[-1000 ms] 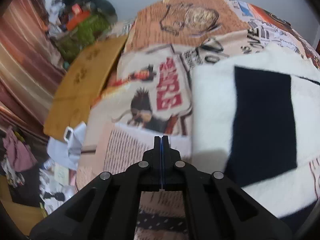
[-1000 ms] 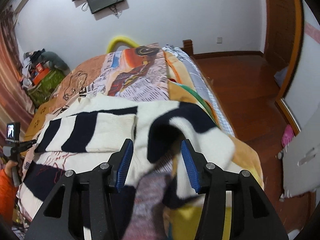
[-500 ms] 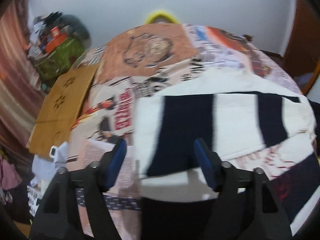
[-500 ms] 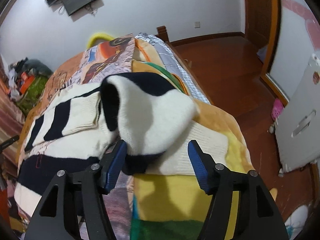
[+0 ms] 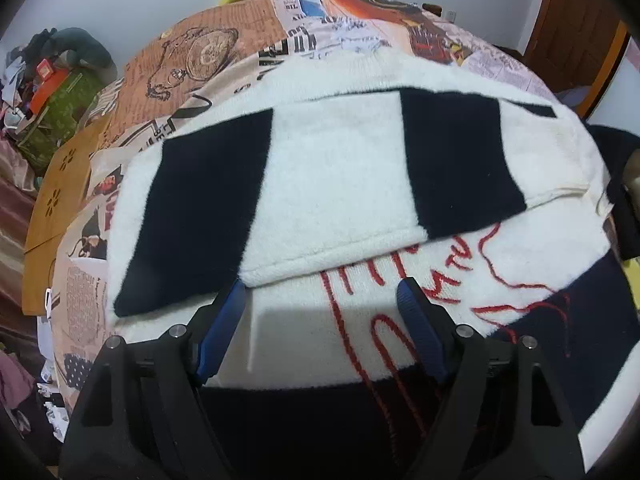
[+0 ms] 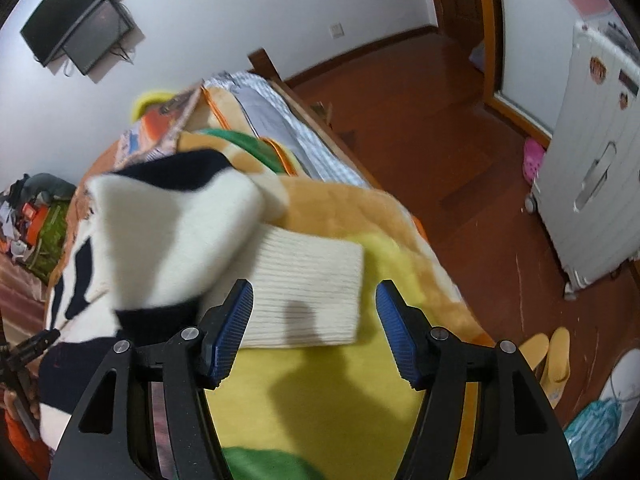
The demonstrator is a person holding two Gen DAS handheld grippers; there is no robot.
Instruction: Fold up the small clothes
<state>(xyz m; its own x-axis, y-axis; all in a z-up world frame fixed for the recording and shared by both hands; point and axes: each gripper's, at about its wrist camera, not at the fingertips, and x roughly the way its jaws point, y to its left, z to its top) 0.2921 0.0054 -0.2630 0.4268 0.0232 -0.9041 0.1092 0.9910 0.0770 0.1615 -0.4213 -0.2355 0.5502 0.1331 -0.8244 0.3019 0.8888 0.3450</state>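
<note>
While a striped sweater [image 5: 340, 184] lies spread across a bed's printed quilt [image 5: 208, 52], the left gripper [image 5: 320, 320] hangs over its body, blue-padded jaws widening with no cloth pinched between them; one black-and-white sleeve [image 5: 320, 176] is laid flat across the chest, apparently the first fold, and red stitched lettering [image 5: 400, 280] shows just below its edge. Much of that lettering is cut off by the sleeve and the gripper's frame, so it cannot be read, and the sweater's lower hem is lost beneath the tool. From the right wrist camera, the right gripper [image 6: 314, 320] stands parted above the yellow fleece blanket [image 6: 360, 400] at the bed's near corner, holding nothing; the other sleeve [image 6: 172, 240] is humped up and blurred at left, with its ribbed cream cuff [image 6: 316, 284] lying flat just ahead of the jaws, seemingly placed for the next pinch. Whether the humped sleeve rests on the sweater or is sagging mid-fall is hard to judge through the blur. Slippers [image 6: 548, 360] and a white suitcase [image 6: 592, 184] sit on the wooden floor [image 6: 420, 112] beyond.
</note>
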